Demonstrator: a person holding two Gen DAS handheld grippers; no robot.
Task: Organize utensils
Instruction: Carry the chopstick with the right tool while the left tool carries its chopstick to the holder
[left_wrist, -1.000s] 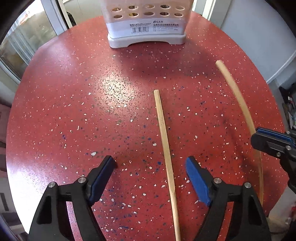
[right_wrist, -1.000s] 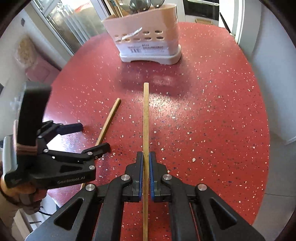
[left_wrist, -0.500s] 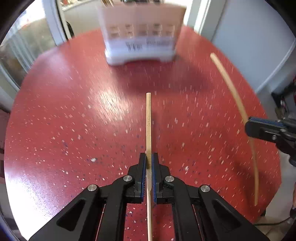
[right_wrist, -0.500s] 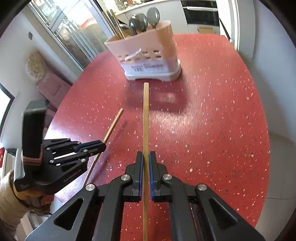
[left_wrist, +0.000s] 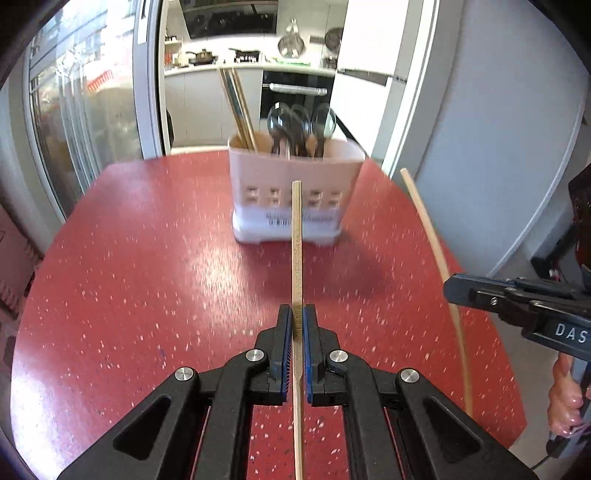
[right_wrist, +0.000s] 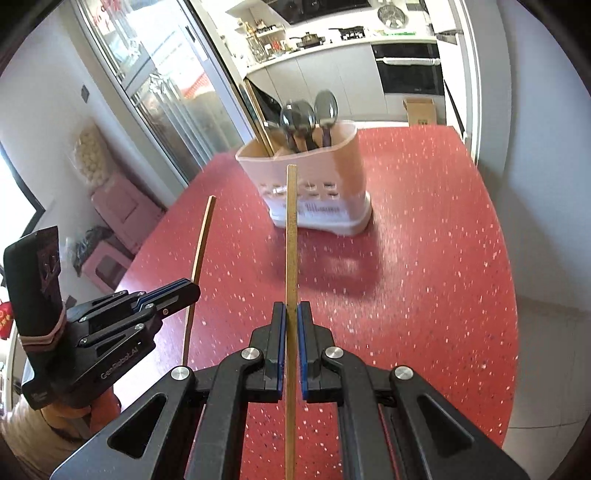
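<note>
Grippers first, nearest the cameras. The left gripper (left_wrist: 297, 325) has its blue-padded jaws closed on a wooden chopstick (left_wrist: 296, 258), which runs straight forward between the pads and ends in front of the holder's wall in that view. The right gripper (right_wrist: 290, 321) is closed in the same way on a second chopstick (right_wrist: 291, 240), also pointing forward along its fingers. Each tool appears in the other's camera — the right one at the right edge of the left wrist view with its stick angling up and away, the left one at the lower left of the right wrist view with its stick likewise raised.

Below both sticks lies the red speckled table (left_wrist: 147, 277); neither stick touches its surface.

Farther out, near the far edge of the table, stands a pale utensil holder (left_wrist: 295, 192) with square slots in its front wall and a printed label near its base. It holds several dark spoons (left_wrist: 301, 125) standing bowl-up, and a bundle of chopsticks (left_wrist: 236, 107) leaning left in its left part.

Beyond the table — a kitchen counter (right_wrist: 332, 48) and an oven front (right_wrist: 410, 70).
</note>
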